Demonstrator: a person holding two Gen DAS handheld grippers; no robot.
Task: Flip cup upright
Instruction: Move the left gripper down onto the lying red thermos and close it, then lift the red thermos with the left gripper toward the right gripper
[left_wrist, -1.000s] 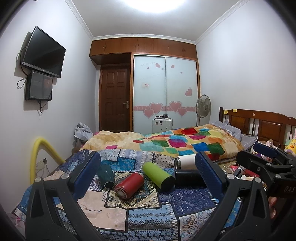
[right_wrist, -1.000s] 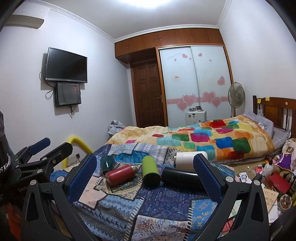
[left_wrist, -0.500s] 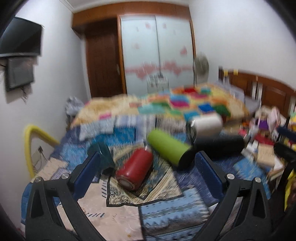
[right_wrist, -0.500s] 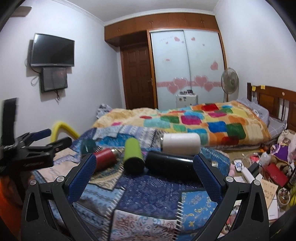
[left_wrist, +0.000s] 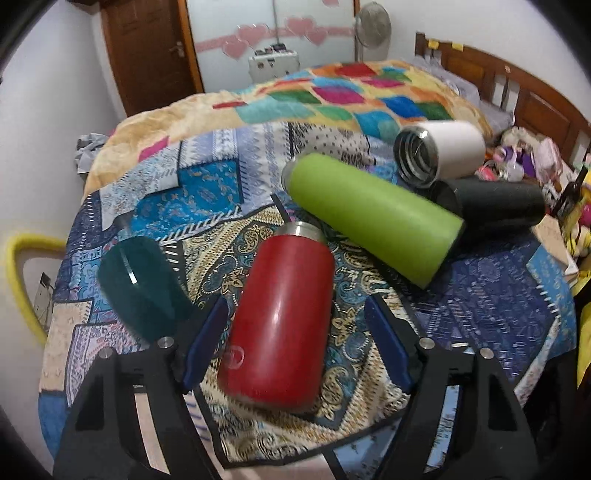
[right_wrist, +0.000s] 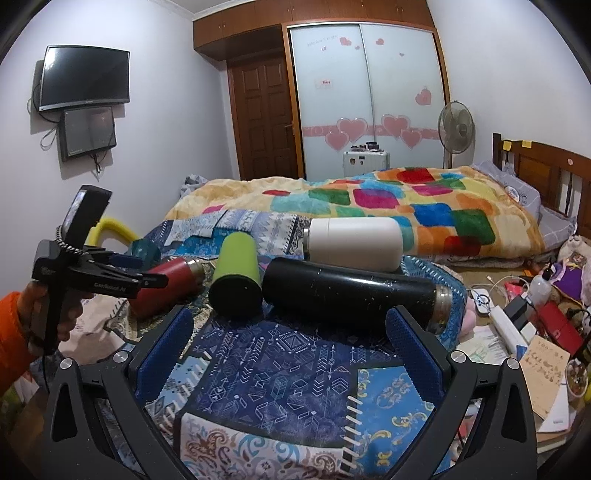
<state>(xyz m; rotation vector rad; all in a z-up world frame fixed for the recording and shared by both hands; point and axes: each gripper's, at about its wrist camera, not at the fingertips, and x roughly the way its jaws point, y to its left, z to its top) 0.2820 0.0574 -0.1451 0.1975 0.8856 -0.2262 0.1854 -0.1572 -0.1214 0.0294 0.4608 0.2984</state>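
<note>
Several cups lie on their sides on a patchwork cloth. A red cup lies between the open fingers of my left gripper, its steel mouth pointing away; the pads stand apart from it. A dark teal cup lies to its left, a green cup to its right, then a black cup and a white cup. In the right wrist view my right gripper is open and empty, just short of the black cup and green cup. The left gripper hovers by the red cup.
A bed with a colourful blanket lies behind the cloth. Clutter of boxes, papers and cables fills the floor at the right. A yellow foam tube stands at the left edge. A fan and wardrobe stand at the back.
My left gripper has dropped and moved forward until its open fingers straddle the red cup. My right gripper has moved a little closer to the black and green cups.
</note>
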